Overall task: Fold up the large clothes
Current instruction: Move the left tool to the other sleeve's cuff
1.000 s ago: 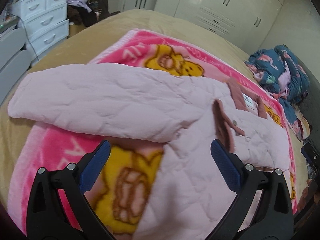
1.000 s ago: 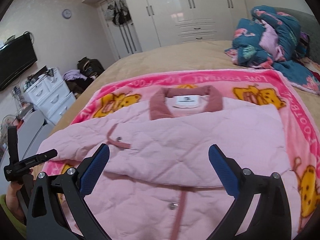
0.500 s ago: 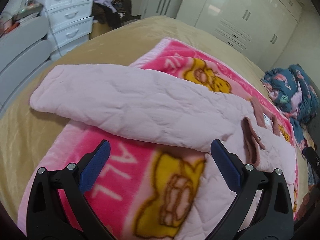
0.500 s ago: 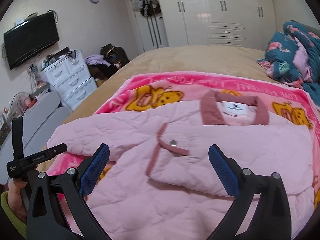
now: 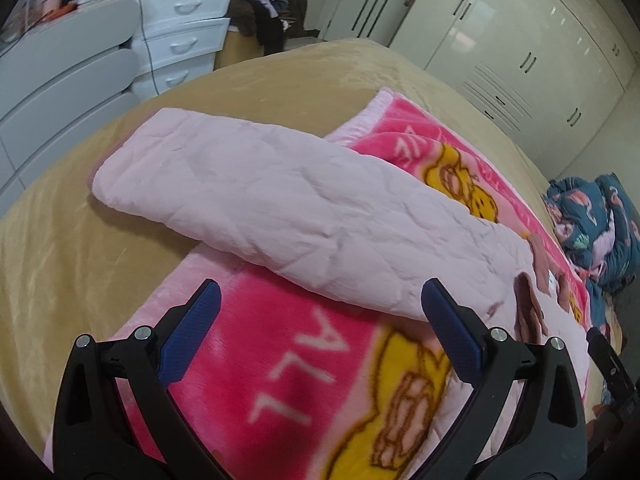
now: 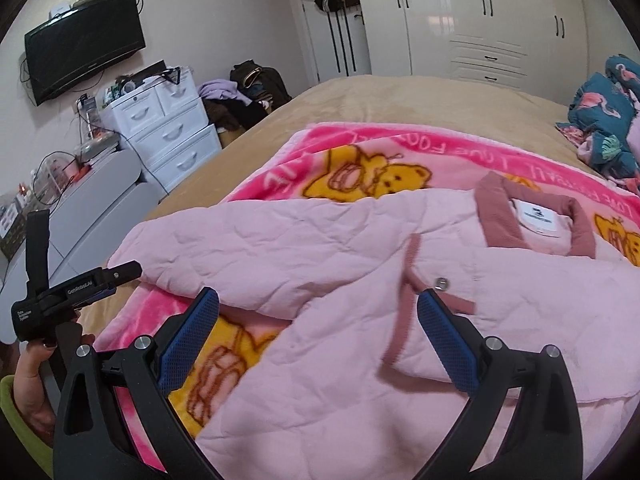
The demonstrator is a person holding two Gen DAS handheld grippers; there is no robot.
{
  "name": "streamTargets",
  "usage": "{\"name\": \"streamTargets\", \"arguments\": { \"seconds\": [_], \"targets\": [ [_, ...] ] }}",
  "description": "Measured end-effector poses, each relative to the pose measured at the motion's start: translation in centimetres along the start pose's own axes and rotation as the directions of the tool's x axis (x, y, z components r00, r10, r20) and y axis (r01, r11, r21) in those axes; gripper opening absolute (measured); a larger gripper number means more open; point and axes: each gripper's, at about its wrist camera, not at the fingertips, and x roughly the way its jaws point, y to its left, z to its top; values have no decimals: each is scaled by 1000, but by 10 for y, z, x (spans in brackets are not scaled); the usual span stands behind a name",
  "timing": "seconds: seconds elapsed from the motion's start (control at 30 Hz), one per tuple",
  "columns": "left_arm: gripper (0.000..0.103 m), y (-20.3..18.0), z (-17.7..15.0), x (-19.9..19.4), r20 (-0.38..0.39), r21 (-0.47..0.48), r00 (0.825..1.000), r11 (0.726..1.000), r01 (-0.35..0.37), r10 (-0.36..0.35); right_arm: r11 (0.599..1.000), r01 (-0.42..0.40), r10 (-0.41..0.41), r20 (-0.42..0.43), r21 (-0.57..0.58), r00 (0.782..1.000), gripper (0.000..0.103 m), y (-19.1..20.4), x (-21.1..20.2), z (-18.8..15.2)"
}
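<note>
Jacket (image 6: 400, 280) sleeve (image 5: 280, 200) outstretched leftward

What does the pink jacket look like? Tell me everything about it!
The pink jacket is pale, puffy and quilted, with a dusty-rose collar, matching trim, a white label and a silver snap. It lies flat, front up, on the bear blanket. One sleeve stretches out sideways, its cuff reaching the tan bedspread. Neither gripper touches it.

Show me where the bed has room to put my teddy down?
Bare tan bedcover lies beyond the pink blanket, toward the white drawers. Another patch is past the sleeve. The blanket's middle is crowded by the jacket; blue bedding fills the far corner.
</note>
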Motion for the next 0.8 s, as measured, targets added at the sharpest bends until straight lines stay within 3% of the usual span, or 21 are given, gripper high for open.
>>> {"name": "streamTargets", "arguments": {
  "seconds": [0.43, 0.8],
  "targets": [
    [94, 44, 8, 16, -31, -109, 999, 993, -32, 29, 996, -67, 62, -70, -65, 996, 99, 56, 45, -1],
    [94, 91, 20, 35, -45, -257, 999, 966, -41, 31, 992, -93, 82, -132, -79, 988, 99, 77, 72, -18]
  ]
}}
